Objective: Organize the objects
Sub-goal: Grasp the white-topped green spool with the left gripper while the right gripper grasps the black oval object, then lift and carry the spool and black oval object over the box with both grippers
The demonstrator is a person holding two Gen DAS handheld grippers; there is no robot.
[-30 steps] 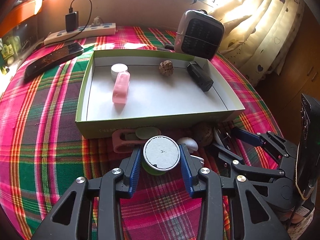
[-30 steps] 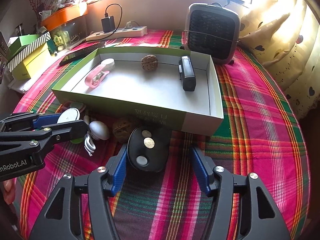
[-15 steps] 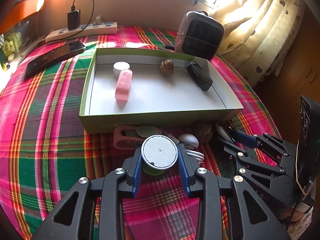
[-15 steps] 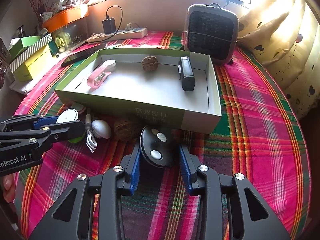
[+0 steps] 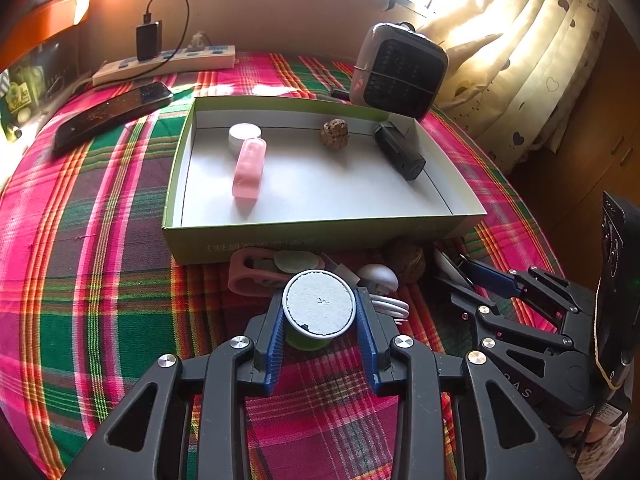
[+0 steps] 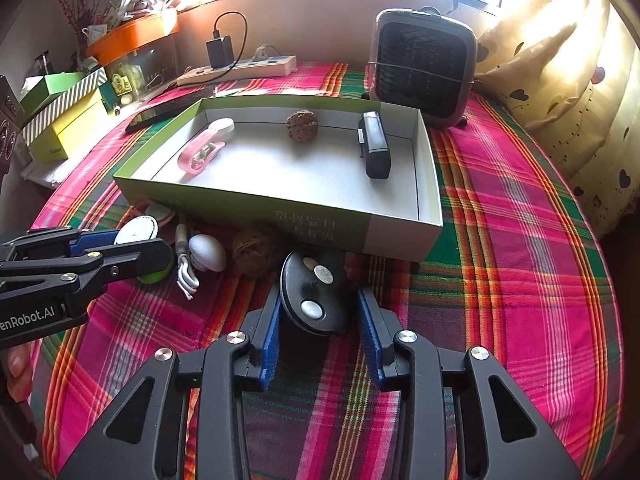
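Note:
My left gripper (image 5: 320,322) is shut on a green spool with a round white top (image 5: 319,310), just in front of the green-sided box (image 5: 320,236). My right gripper (image 6: 318,330) is shut on a black oval gadget with round metal buttons (image 6: 310,298), which stands tilted on the plaid cloth near the box (image 6: 248,208). In the box lie a pink clip (image 5: 250,168), a white round tin (image 5: 244,134), a walnut (image 5: 335,133) and a black block (image 5: 398,154). The left gripper (image 6: 124,246) also shows at the right wrist view's left edge.
Between the grippers, against the box front, lie another pink clip (image 5: 248,276), a white plug with coiled cable (image 6: 206,254) and a second walnut (image 6: 256,246). Behind the box stand a small heater (image 5: 400,72), a power strip (image 5: 168,64) and a phone (image 5: 112,110). Curtains hang at the right.
My right gripper's jaws have closed from wide apart onto the black oval gadget, which has tipped up from lying flat. The left gripper still grips the spool in the same place.

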